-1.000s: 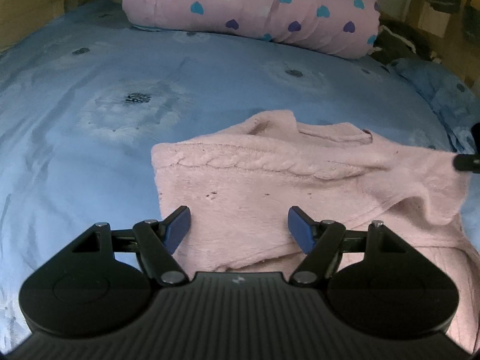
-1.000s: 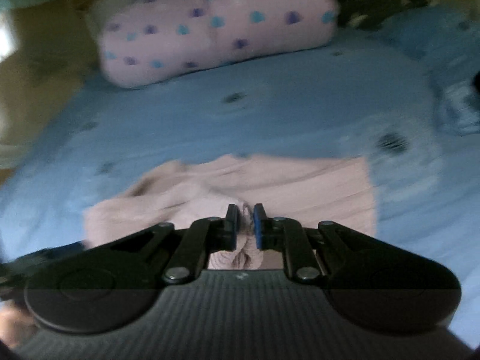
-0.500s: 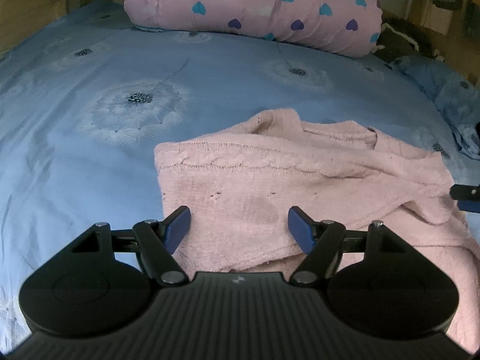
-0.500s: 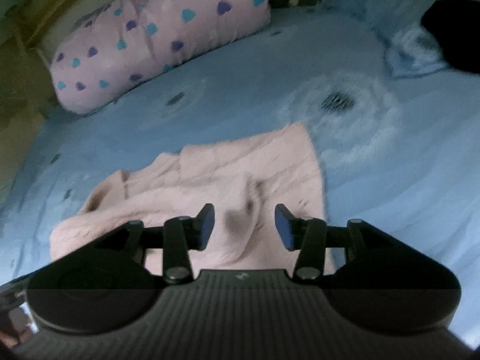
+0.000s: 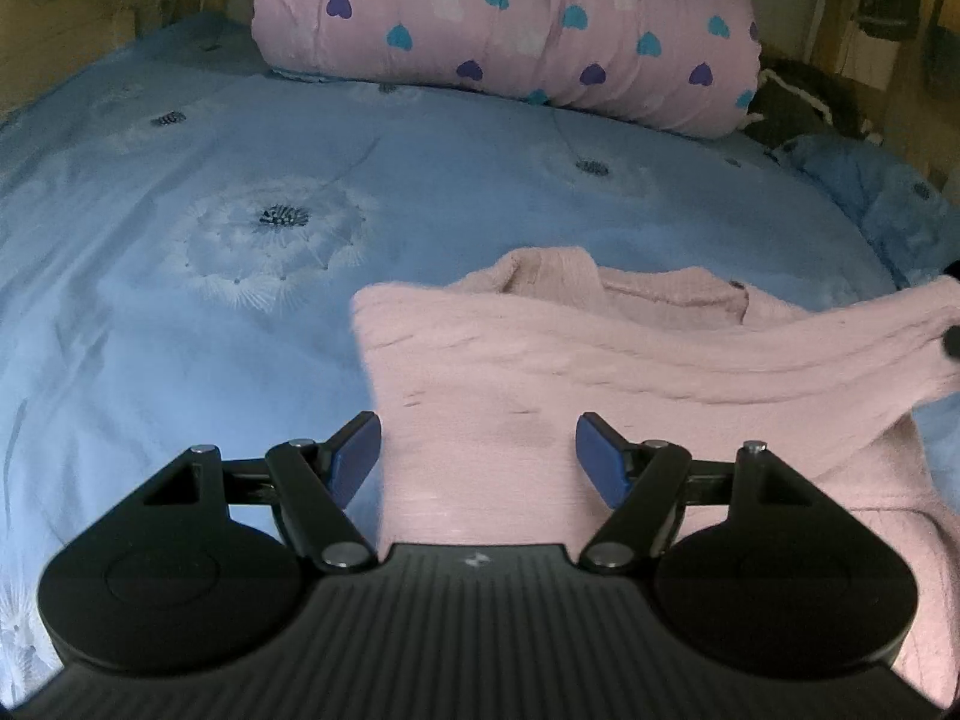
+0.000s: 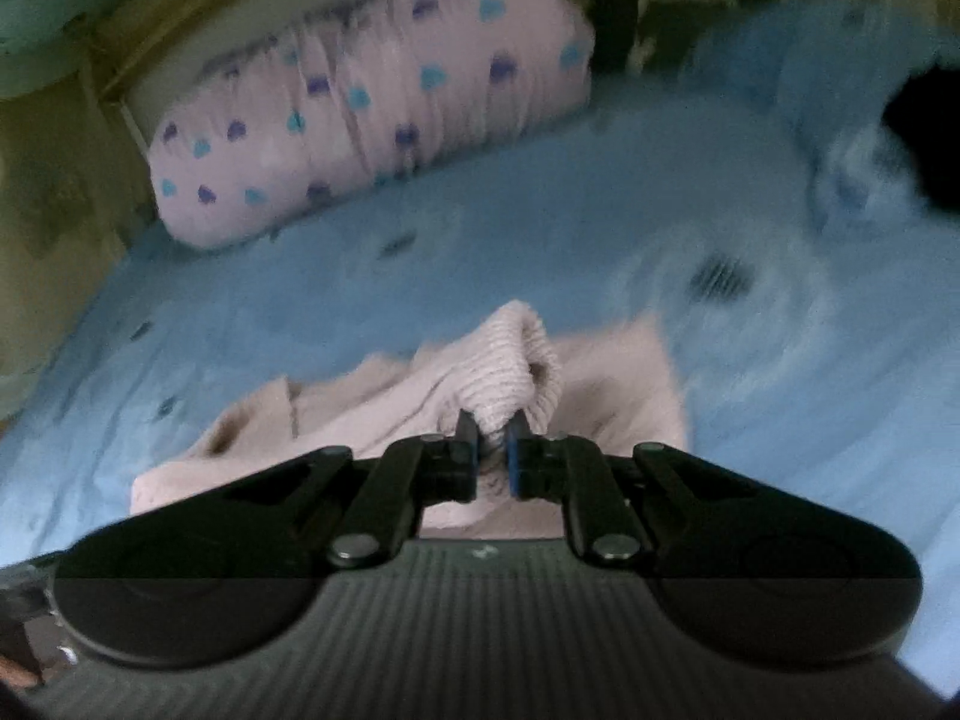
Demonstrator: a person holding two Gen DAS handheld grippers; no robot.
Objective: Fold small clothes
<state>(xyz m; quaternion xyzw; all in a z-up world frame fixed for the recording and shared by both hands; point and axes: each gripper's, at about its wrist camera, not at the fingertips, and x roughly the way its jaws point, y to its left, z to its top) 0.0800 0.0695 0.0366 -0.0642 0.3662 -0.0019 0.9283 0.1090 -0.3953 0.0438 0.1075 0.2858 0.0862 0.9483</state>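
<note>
Hovering over the near left part of the pink sweater (image 5: 516,396), the left gripper (image 5: 477,450) has its jaws spread wide apart, with nothing pinched between them. Its blue pads (image 5: 354,456) stand above the knit, one near the sweater's left edge and the other further right over the body; whether they brush the fabric cannot be told. The sweater lies on a blue bedsheet (image 5: 180,300) printed with pale dandelion heads, its collar turned toward the far side. Beyond it, at the far end of the bed, rests a pink pillow (image 5: 510,30) dotted with blue and purple hearts.

Moving right, the sweater's sleeve (image 5: 900,312) is pulled out and lifted toward the right edge of the left camera's view, where a dark tip meets it.

Seen from the right camera, which is blurred, the right gripper (image 6: 492,450) has its jaws drawn together and clamped on the ribbed cuff of the sleeve (image 6: 510,360), which bunches up above the pads. The rest of the sweater (image 6: 336,420) trails down to the left onto the sheet (image 6: 600,240). A dark shape (image 6: 924,138) sits at the far right, too blurred to identify.
</note>
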